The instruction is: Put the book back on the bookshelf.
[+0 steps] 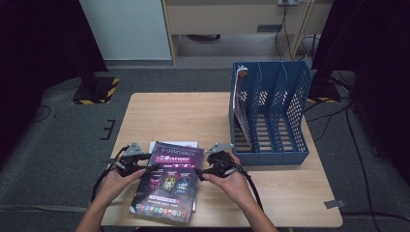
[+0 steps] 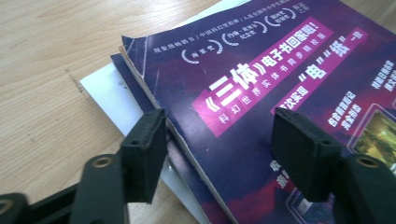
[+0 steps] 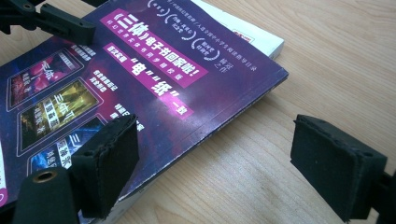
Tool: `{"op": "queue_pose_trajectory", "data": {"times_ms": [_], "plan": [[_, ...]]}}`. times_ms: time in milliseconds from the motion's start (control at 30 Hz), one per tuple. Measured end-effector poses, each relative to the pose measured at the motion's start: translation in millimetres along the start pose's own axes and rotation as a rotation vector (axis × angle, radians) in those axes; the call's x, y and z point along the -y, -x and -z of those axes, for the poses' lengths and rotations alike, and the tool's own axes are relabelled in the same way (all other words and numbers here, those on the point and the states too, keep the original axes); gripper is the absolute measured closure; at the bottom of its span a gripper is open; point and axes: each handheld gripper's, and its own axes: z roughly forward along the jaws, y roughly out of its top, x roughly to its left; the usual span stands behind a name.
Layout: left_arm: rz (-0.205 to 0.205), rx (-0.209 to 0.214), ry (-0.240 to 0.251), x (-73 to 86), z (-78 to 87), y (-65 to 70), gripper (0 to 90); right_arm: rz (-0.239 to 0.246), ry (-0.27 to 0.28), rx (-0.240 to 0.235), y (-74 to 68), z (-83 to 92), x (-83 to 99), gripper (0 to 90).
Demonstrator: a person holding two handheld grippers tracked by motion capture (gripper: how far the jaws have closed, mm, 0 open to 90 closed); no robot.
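Observation:
A purple magazine (image 1: 169, 186) with Chinese print lies on top of a small stack near the table's front edge, tilted, its near corner past the edge. My left gripper (image 1: 147, 167) is at its left edge, open. In the left gripper view one jaw sits outside the magazine's edge (image 2: 154, 88) and the other over the cover, midpoint (image 2: 219, 154). My right gripper (image 1: 200, 172) is open at the right edge. In the right gripper view it straddles that edge (image 3: 222, 163), one jaw over the magazine (image 3: 154, 70), the other over bare wood. The left gripper (image 3: 60, 23) shows at the far side.
Under the magazine lie a dark book (image 2: 140, 100) and a white one (image 2: 105, 93). A blue slotted file rack (image 1: 270, 111) stands at the table's right, with papers (image 1: 238, 92) in its leftmost slot. Bare wooden table (image 1: 174, 116) stretches behind the stack. Cables trail on the floor.

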Motion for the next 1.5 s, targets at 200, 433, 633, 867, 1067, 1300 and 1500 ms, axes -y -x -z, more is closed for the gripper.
{"op": "queue_pose_trajectory", "data": {"times_ms": [200, 433, 633, 867, 1067, 1300, 1500], "plan": [[0.012, 0.014, -0.002, 0.5, -0.2, 0.6, 35.7, 0.001, -0.013, -0.006, 0.5, -6.4, 1.3, 15.2], [0.017, 0.013, -0.001, 0.4, -1.1, 1.8, 34.3, -0.001, -0.025, -0.022, -1.1, -12.9, 4.5, 15.1], [0.015, 0.012, -0.002, 0.0, -1.3, 2.0, 34.2, -0.013, -0.035, -0.035, 1.0, -17.9, 8.1, 14.9], [0.007, 0.018, 0.002, -2.3, -5.1, 4.9, 33.6, -0.035, -0.055, -0.072, 1.5, -22.6, 11.3, 13.8], [-0.003, 0.016, 0.003, -3.2, -6.1, 6.5, 33.2, -0.042, -0.055, -0.08, 5.0, -28.0, 12.1, 12.7], [-0.005, 0.014, 0.002, -3.4, -6.1, 6.9, 33.2, -0.091, -0.047, -0.114, 9.4, -35.2, 10.9, 11.6], [-0.007, 0.012, 0.001, -3.5, -6.0, 7.1, 33.2, -0.129, -0.041, -0.153, 14.4, -43.1, 9.8, 10.8]]}}
